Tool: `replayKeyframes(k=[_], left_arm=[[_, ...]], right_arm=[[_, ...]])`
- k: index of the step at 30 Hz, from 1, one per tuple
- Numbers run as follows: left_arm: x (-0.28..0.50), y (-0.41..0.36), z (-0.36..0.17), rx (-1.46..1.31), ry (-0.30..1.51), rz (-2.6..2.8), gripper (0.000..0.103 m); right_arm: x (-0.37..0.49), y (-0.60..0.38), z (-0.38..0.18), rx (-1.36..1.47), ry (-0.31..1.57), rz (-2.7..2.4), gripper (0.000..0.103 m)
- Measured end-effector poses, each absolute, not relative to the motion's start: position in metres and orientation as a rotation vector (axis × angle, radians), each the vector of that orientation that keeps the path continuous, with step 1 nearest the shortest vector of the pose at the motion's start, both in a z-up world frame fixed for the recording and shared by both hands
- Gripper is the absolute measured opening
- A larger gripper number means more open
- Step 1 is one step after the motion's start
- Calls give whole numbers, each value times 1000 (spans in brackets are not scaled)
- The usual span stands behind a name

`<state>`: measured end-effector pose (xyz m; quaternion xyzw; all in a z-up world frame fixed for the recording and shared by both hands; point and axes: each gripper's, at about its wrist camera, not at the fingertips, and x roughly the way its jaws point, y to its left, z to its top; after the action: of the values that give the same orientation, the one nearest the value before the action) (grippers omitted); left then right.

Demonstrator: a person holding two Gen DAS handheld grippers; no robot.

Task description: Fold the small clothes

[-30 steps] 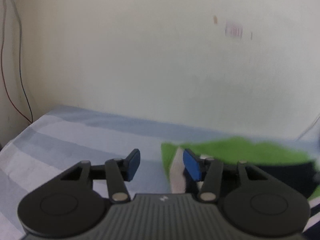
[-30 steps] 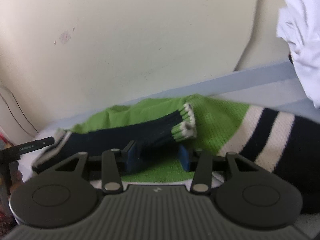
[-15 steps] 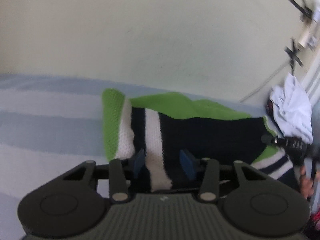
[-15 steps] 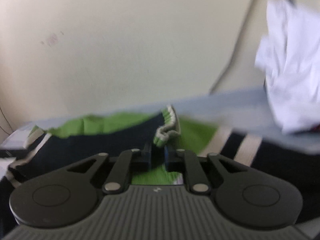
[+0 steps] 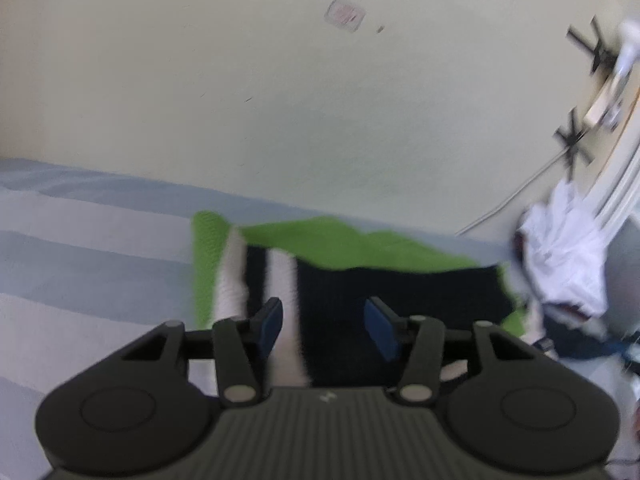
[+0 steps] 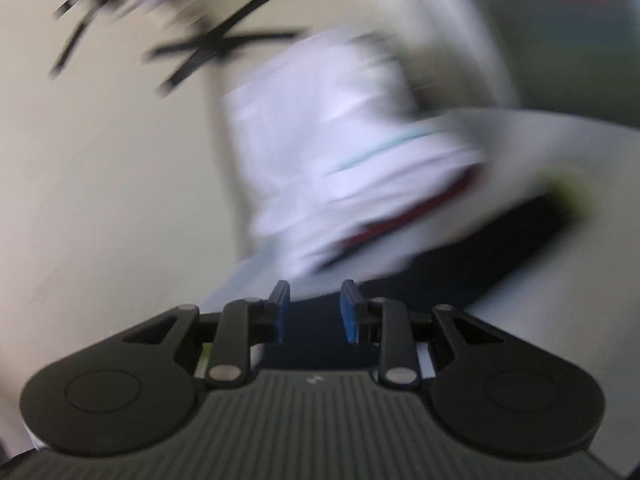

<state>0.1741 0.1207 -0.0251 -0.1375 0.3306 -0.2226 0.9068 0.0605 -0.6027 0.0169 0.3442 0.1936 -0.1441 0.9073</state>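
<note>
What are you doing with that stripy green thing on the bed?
A person is folding a small green, navy and white sweater on a striped bedsheet. The left gripper hangs over its striped end, jaws just opening, pads off the cloth. The right gripper, jaws also just opening with nothing pinched, now faces a white garment; that view is blurred.

The left gripper [image 5: 323, 326] points forward and downward, its blue pads [image 5: 270, 324] set apart with a clear gap between them; the jaws have just been opening, and the pads press on nothing. The right gripper [image 6: 314, 311] is blurred in its view, its jaws narrower but parted, having just been opening, with nothing clamped between the pads.
</note>
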Motion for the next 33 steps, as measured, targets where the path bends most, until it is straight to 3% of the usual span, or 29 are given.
replayKeyframes(k=[2, 7, 8, 11, 13, 14, 17, 18, 26, 33], left_arm=[[171, 116, -22, -319, 673, -486, 56], [171, 93, -31, -215, 703, -458, 57], [174, 90, -37, -201, 723, -446, 57], [180, 92, -48, -192, 751, -427, 57], [180, 93, -49, -189, 749, -429, 57], [180, 92, -49, -183, 747, -426, 57], [178, 88, -49, -140, 738, -416, 57], [177, 87, -48, -131, 737, -413, 57], [182, 94, -42, -257, 777, -398, 60], [176, 144, -25, -463, 681, -415, 68]], right_arm=[[39, -618, 7, 758, 403, -387, 32], [15, -637, -14, 892, 396, -469, 33], [17, -637, -15, 894, 386, -474, 36], [31, -631, -13, 884, 360, -470, 56], [44, -630, -12, 845, 353, -484, 57], [49, -630, -11, 809, 356, -495, 56], [66, -627, -12, 635, 414, -563, 17], [64, -627, -12, 636, 404, -560, 13], [48, -587, 49, 587, 213, -393, 11], [143, -483, 131, 335, 140, 7, 11]])
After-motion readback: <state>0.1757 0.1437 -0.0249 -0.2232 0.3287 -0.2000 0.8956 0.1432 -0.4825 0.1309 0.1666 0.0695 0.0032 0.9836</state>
